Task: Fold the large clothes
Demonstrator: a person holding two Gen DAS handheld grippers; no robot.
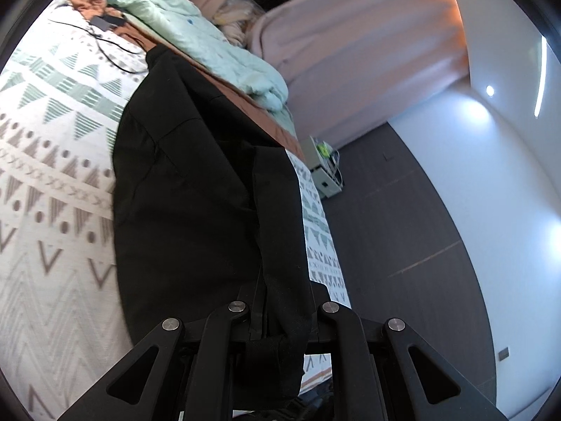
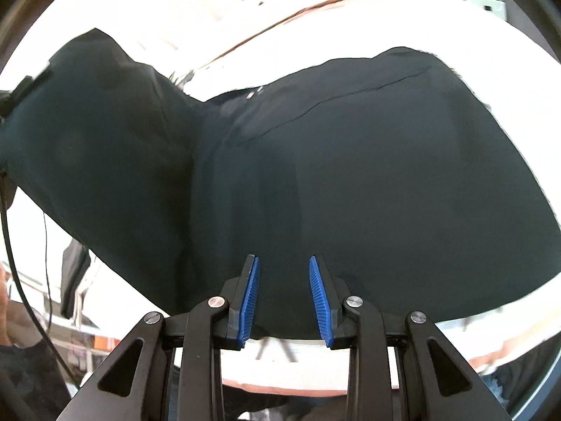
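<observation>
Patterned bedspread point(image 1: 52, 182), mint quilt point(image 1: 196, 35) behind, left gripper point(image 1: 280, 315) pinching black garment point(image 1: 196, 189), right gripper point(image 2: 284, 280) spread.

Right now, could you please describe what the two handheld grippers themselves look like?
The right gripper has matte black linkage arms with round silver pivot bolts, slot-shaped cut-outs, and ribbed bright blue pads. The left gripper shows the same black linkage and silver bolts; its pads are hidden. Thin black cables hang beside the right one.
</observation>
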